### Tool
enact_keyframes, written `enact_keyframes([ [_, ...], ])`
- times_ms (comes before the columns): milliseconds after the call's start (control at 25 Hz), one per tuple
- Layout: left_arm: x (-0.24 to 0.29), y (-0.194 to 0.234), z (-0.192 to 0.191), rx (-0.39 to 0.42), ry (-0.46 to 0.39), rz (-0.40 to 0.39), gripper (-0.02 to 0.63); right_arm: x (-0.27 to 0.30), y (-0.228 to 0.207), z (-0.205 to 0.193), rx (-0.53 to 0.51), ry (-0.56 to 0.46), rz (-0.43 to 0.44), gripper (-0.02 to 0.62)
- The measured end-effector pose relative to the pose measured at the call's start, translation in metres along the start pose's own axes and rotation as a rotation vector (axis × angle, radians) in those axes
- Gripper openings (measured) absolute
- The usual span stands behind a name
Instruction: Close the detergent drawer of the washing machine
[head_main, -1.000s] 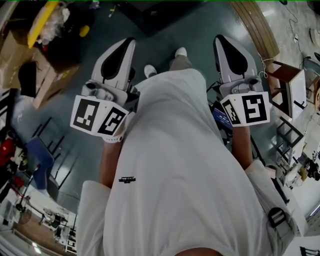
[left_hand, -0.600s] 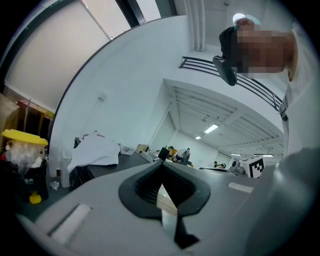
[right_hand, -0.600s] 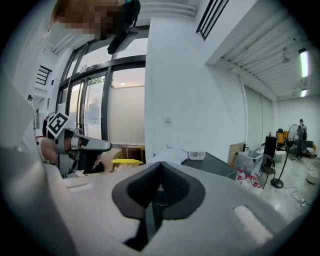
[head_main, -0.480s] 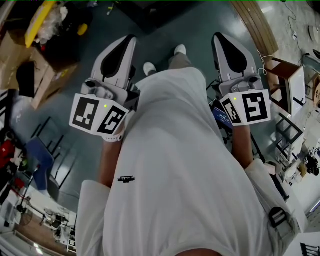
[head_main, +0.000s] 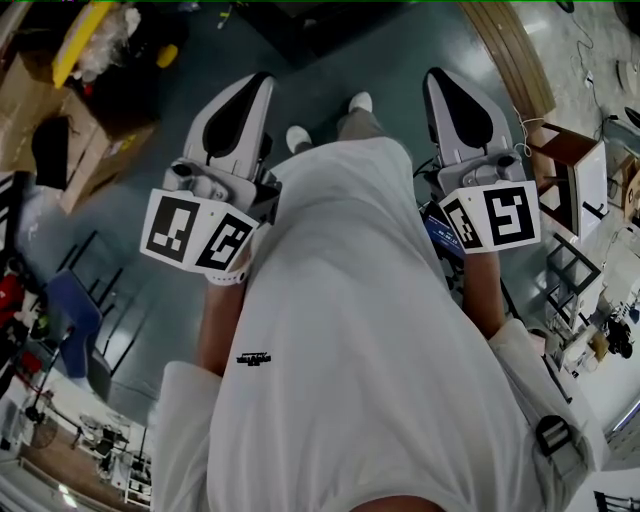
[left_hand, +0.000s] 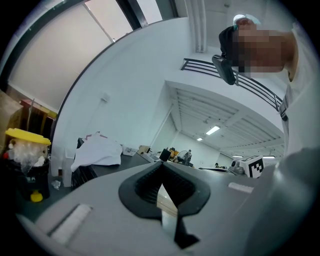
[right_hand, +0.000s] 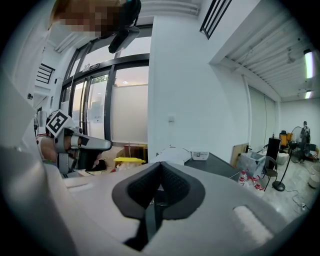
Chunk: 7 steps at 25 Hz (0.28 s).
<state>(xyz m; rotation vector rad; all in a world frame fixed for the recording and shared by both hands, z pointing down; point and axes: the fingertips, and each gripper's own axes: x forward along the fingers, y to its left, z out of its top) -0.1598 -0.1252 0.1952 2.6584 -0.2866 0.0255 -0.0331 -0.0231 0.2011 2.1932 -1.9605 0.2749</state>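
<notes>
**Head view with both gripper views.** You are standing upright, holding the left gripper (head_main: 250, 95) and the right gripper (head_main: 447, 92) at about waist height. They are on either side of your white shirt (head_main: 360, 330), both pointing forward over the dark floor (head_main: 170, 260).

Over the past second almost nothing is changing. Both grippers are staying where they were, and only the clutter at the left edge is drifting slightly, as from a small turn of the head. Judged from this, the task is not yet under way, and you are probably pausing before any approach.

The left gripper's jaws are pressing together at the tips, with only a thin sliver of light showing lower between the pads, and they are holding nothing. The right gripper's jaws are likewise meeting and empty.

The detergent drawer and the washing machine are appearing in none of the three views. Where the drawer is, whether it is open and how it looks cannot be told.

A cardboard box (head_main: 80, 150) is lying on the floor to your left. A yellow-lidded container (left_hand: 27, 137) is showing in the left gripper view.
</notes>
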Motion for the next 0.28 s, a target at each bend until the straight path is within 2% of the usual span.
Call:
enact_keyframes([
  [280,-0.0030,-0.0044,-0.0024,-0.001,-0.004,0.005,0.015,-0.0033,0.0007,-0.0004,-0.006,-0.005,0.010,-0.008],
])
